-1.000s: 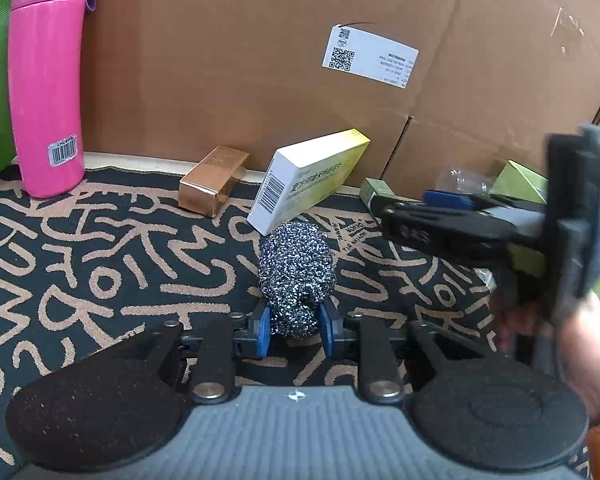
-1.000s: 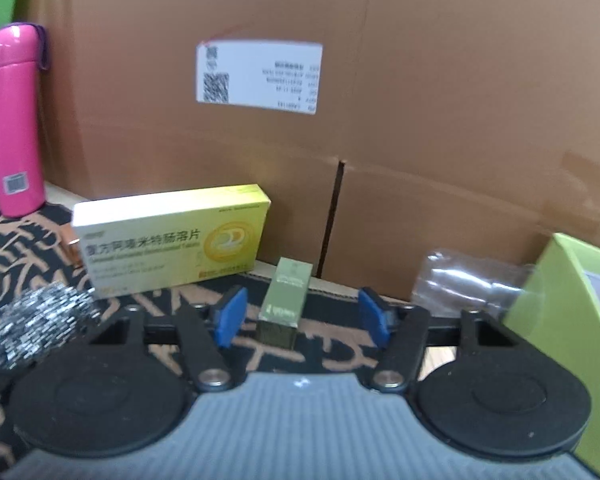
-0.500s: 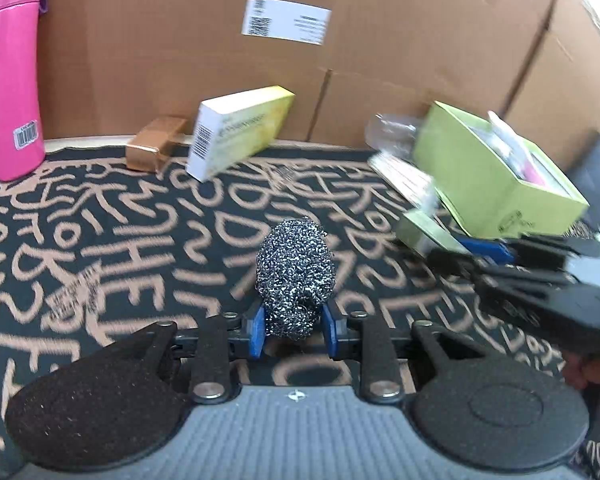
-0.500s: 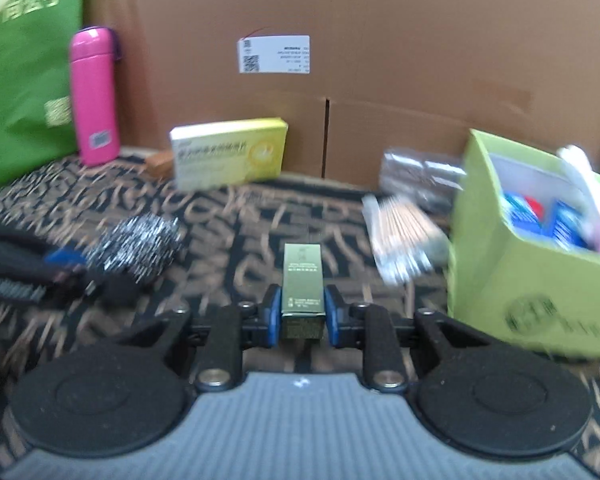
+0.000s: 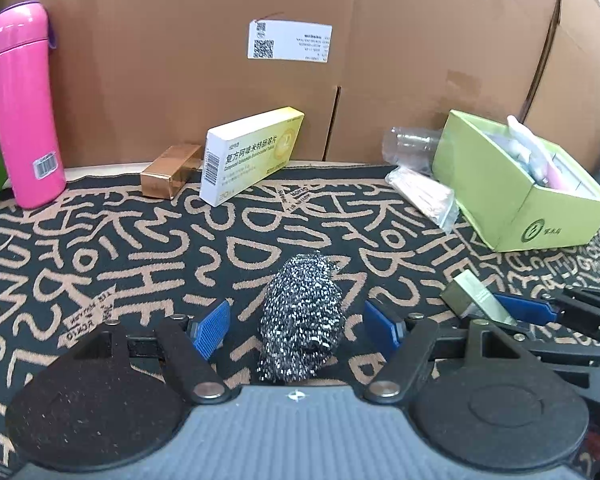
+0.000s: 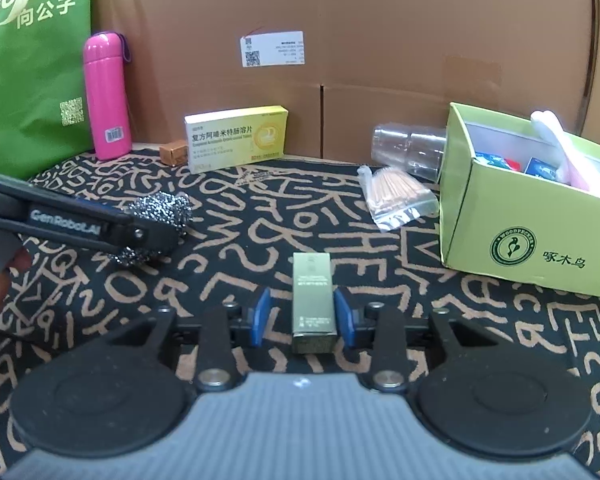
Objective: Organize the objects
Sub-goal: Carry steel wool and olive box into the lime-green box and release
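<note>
A steel wool scrubber (image 5: 302, 316) lies on the patterned cloth between the blue pads of my left gripper (image 5: 298, 326), which is open and clear of it on both sides. It also shows in the right wrist view (image 6: 156, 220), partly behind the left gripper's arm. A small olive-gold box (image 6: 313, 300) stands between the pads of my right gripper (image 6: 302, 316); the right pad touches it and the left pad stands apart from it. The box also shows at the right of the left wrist view (image 5: 474, 294).
A lime-green box (image 6: 532, 216) with several items stands at the right. A bag of cotton swabs (image 6: 396, 196) and clear cups (image 6: 408, 148) lie beside it. A yellow medicine box (image 6: 236, 136), a copper box (image 6: 174, 154), a pink bottle (image 6: 106, 96) and a green bag (image 6: 32, 60) line the cardboard wall.
Both grippers pulled back from the wall to the cloth's middle. The left gripper opened and released the scrubber. The right gripper closed on the olive-gold box, then its left pad came off it.
</note>
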`<move>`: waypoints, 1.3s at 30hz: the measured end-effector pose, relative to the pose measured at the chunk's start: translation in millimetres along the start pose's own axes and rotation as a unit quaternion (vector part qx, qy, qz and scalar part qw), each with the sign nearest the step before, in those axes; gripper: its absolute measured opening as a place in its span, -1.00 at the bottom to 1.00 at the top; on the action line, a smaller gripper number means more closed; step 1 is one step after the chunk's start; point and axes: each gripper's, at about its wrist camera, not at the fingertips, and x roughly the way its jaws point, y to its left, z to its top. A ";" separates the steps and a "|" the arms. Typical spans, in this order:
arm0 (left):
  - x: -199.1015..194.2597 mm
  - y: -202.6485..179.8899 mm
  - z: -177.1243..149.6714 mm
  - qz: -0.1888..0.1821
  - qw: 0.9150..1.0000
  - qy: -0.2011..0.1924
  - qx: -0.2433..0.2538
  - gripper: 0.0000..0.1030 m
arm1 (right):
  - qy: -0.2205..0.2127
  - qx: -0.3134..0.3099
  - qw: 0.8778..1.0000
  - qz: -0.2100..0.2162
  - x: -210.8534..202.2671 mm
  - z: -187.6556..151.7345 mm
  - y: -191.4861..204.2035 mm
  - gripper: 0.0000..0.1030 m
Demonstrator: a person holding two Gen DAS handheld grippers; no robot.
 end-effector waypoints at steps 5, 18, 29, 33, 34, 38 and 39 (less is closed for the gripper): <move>13.1 -7.8 0.9 -0.001 0.999 0.024 0.031 -0.18 | 0.006 0.006 1.000 -0.003 11.1 -2.2 -3.5 -0.56; -6.3 -98.9 61.9 -0.119 0.988 -0.026 0.095 -0.25 | -0.102 0.040 0.993 -0.044 -57.7 21.1 -68.1 -0.57; 51.5 -238.1 132.1 -0.172 0.974 -0.044 0.143 -0.24 | -0.133 0.069 0.969 -0.194 -61.4 51.6 -184.3 -0.57; 83.0 -272.4 138.1 -0.168 0.976 -0.023 0.139 -0.24 | -0.105 0.090 0.969 -0.204 -33.1 51.7 -228.5 -0.57; 88.7 -279.5 139.1 -0.168 0.976 -0.020 0.140 -0.24 | -0.102 0.091 0.969 -0.208 -28.9 51.5 -235.0 -0.57; 104.6 -292.9 139.5 -0.171 0.975 -0.021 0.139 -0.16 | -0.097 0.097 0.970 -0.203 -18.0 50.7 -254.0 -0.54; 106.2 -292.8 138.6 -0.174 0.975 -0.025 0.136 0.07 | -0.093 0.095 0.970 -0.201 -14.5 49.6 -257.3 -0.45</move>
